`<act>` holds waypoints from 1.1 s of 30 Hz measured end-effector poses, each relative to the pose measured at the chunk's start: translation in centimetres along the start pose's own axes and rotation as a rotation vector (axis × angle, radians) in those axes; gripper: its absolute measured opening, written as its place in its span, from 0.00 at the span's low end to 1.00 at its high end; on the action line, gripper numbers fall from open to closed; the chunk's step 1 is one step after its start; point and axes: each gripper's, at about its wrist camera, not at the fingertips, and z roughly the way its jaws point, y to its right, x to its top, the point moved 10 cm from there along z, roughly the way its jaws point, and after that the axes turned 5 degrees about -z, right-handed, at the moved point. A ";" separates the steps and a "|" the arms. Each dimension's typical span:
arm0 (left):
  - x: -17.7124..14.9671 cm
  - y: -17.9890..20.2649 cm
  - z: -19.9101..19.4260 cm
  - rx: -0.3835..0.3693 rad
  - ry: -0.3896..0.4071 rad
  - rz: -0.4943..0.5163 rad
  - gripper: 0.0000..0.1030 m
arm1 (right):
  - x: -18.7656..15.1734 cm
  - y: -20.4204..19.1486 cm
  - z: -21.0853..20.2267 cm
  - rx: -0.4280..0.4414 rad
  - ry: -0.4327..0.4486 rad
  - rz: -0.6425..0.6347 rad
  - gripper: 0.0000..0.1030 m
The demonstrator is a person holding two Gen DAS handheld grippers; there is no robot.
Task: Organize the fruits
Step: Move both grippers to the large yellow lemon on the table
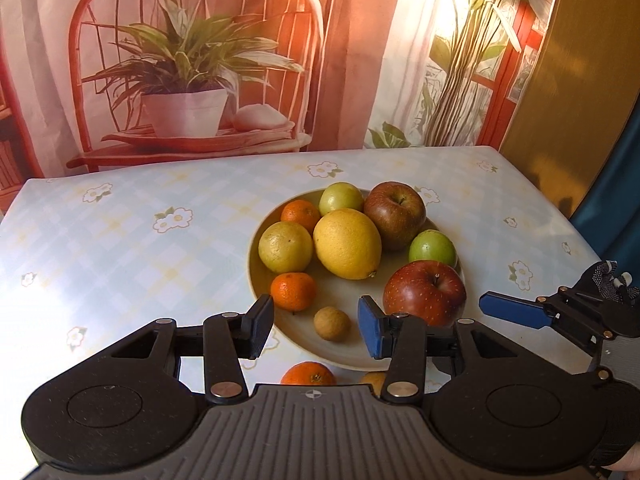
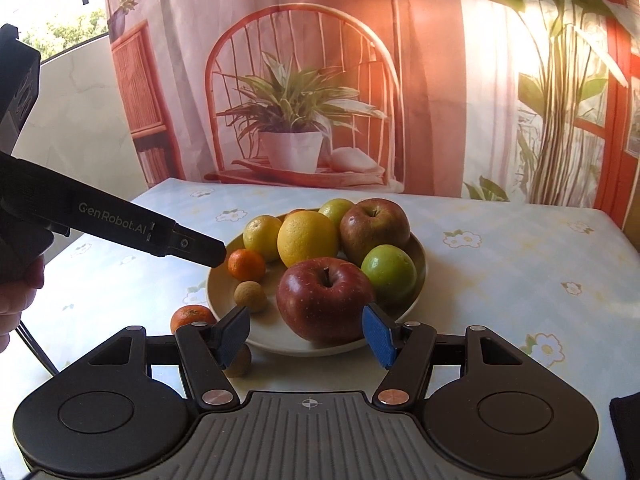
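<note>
A beige plate [image 1: 280, 328] [image 2: 320, 346] holds two red apples, two green fruits, two yellow citrus, two tangerines and a small brown longan [image 1: 332, 324] [image 2: 250, 297]. A tangerine [image 1: 308, 374] [image 2: 192, 318] and another longan [image 2: 240, 360] lie on the table just in front of the plate. My left gripper [image 1: 316, 330] is open and empty, hovering over the plate's near edge around the longan. My right gripper [image 2: 308, 334] is open and empty, its fingers on either side of the nearest red apple [image 2: 326, 298] [image 1: 426, 298].
The table has a pale floral cloth [image 1: 120, 240] [image 2: 500, 264]. A printed backdrop with a chair and plants hangs behind the far edge. The right gripper's blue finger [image 1: 516, 310] shows at the right of the left wrist view.
</note>
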 end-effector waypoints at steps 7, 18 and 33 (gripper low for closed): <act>-1.2 -1.2 -2.3 0.034 0.024 0.029 0.53 | -0.4 -1.5 -1.5 0.008 0.030 0.026 0.57; -3.4 -3.5 -5.6 0.047 0.067 -0.007 0.53 | -1.1 -3.8 -3.1 0.013 0.039 0.017 0.57; -7.6 -5.1 -8.0 0.014 0.074 -0.131 0.53 | -3.3 -8.6 -5.0 0.062 -0.012 -0.083 0.57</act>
